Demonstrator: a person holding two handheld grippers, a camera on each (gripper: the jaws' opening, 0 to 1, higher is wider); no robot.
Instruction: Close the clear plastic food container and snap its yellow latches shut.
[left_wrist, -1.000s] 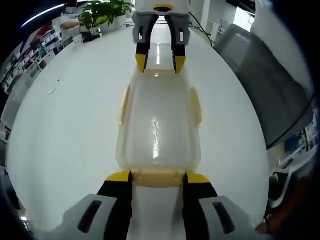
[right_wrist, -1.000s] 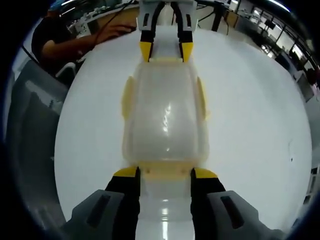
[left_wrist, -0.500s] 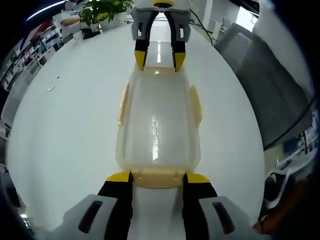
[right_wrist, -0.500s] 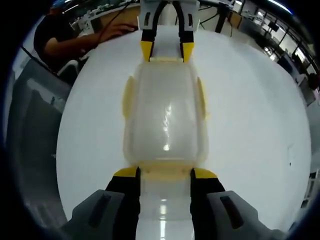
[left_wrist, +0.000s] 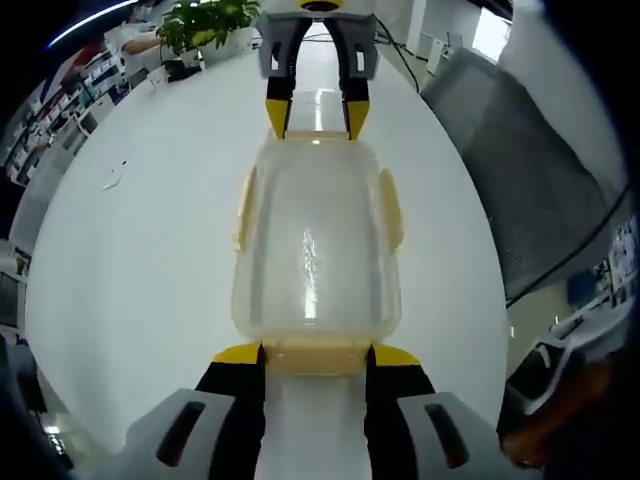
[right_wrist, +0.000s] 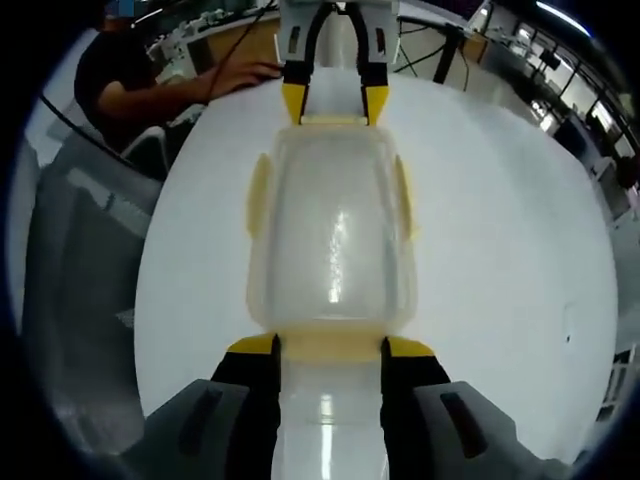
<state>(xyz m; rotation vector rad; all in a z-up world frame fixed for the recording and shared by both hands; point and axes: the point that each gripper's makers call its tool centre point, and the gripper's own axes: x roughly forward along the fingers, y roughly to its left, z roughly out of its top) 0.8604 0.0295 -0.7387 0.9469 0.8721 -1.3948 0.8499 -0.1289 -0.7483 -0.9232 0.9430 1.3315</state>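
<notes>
A: Left gripper view first. Left gripper (left_wrist: 315, 352) at the near end of the clear container (left_wrist: 315, 250), jaws spread abt the width of the end latch (left_wrist: 315, 357). Yellow tips sit either side of that latch, right at the lid edge. Looks like contact w/ the latch ends, but can't swear it's a squeeze.

B: And the far end?

A: Right gripper (left_wrist: 316, 118) comes in from the top, jaws also apart, tips at the opposite short end of the container. Container lies lengthwise btwn the two grippers on the white table (left_wrist: 130, 270), lid on top, upright.

B: Right gripper view, same story?

A: Mirror of it. Right gripper (right_wrist: 330, 345) bracketing the near end latch (right_wrist: 330, 345), jaws parted, tips beside the latch. Left gripper (right_wrist: 334, 105) at the far end, tips at the other latch. Container (right_wrist: 332, 240) centred on the table (right_wrist: 500, 230).

B: Side latches?

A: Yellow side latch (left_wrist: 243, 208) on one long side, another (left_wrist: 391, 208) opposite; both stand a bit off the wall, so prob not snapped flat. Can't tell for sure.

B: Around it?

A: Potted plant (left_wrist: 205, 25) past the table, grey chair (left_wrist: 540, 180) to one side. In the right gripper view, a person's arm (right_wrist: 175, 85) rests at the table's far edge.
</notes>
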